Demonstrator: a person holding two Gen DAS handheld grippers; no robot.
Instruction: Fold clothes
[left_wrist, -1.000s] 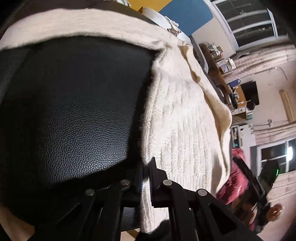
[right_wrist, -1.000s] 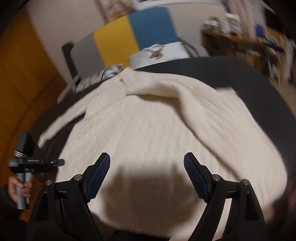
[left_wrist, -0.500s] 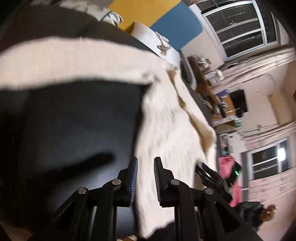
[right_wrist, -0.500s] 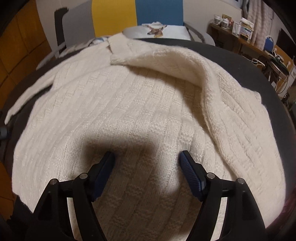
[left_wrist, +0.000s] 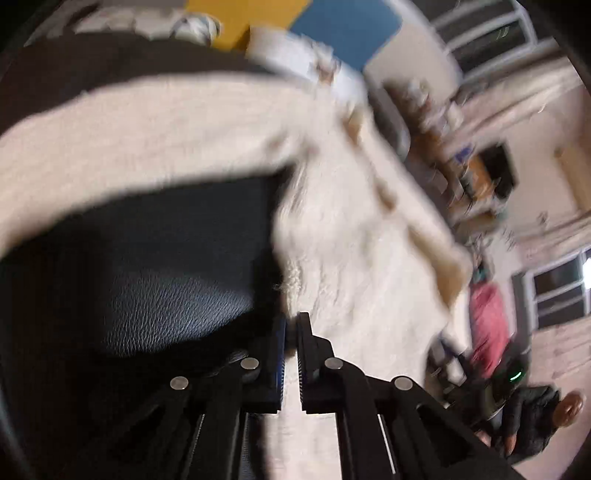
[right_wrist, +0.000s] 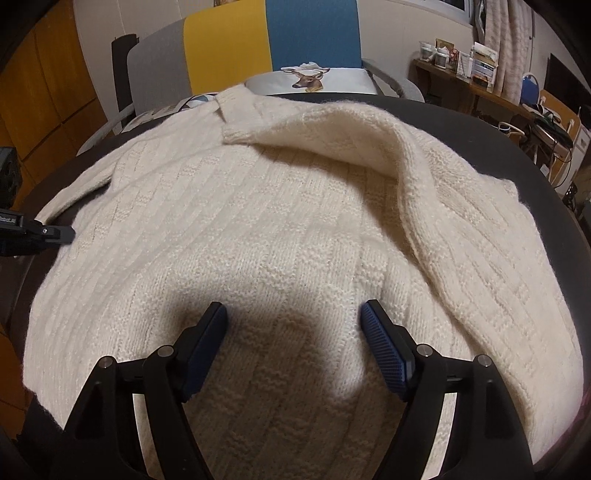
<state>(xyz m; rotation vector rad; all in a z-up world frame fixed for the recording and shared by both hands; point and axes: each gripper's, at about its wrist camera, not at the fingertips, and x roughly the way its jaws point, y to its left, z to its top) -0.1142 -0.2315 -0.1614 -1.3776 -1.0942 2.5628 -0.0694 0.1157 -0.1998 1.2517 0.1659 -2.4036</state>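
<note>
A cream knit sweater (right_wrist: 277, 221) lies spread on a black leather surface (right_wrist: 498, 147). One sleeve (right_wrist: 369, 133) is folded across its chest. My right gripper (right_wrist: 293, 321) is open, with its fingers wide apart low over the sweater's lower body and nothing pinched between them. In the blurred left wrist view the sweater (left_wrist: 351, 240) runs beside the bare leather (left_wrist: 166, 295), and its other sleeve (left_wrist: 129, 140) stretches away to the left. My left gripper (left_wrist: 291, 332) is closing tight on the sweater's side edge, with knit between the pads. The left gripper (right_wrist: 37, 232) also shows at the right wrist view's left edge.
Behind the surface stands a chair (right_wrist: 266, 44) with a grey, yellow and blue back and a deer cushion (right_wrist: 306, 77). A cluttered wooden shelf (right_wrist: 461, 62) lines the right wall. A person (left_wrist: 535, 413) sits low on the right near a pink cloth (left_wrist: 487, 325).
My left gripper parted its fingers for a moment, then shut again on the sweater's edge while it rose and shifted. My right gripper came down close to the sweater and stayed open.
</note>
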